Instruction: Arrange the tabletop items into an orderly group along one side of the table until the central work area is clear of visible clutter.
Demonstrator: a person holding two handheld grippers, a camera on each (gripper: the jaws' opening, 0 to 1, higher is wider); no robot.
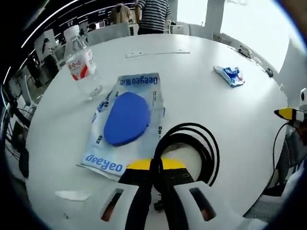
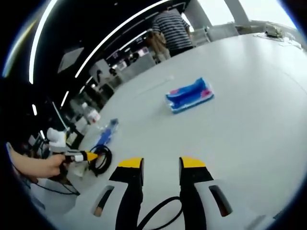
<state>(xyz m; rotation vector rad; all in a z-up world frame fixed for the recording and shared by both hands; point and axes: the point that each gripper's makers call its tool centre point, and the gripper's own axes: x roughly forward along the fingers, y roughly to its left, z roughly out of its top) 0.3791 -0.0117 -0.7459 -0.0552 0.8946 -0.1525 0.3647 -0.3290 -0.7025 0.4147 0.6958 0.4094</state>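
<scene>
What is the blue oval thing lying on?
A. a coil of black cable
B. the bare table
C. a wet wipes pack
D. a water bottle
C: in the left gripper view the blue oval thing lies on top of the flat wet wipes pack, beside the water bottle.

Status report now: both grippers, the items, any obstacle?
Left gripper shut on coiled black cable. Right gripper open, empty. Blue-white tissue pack lies mid-table. No obstacle visible.
</scene>
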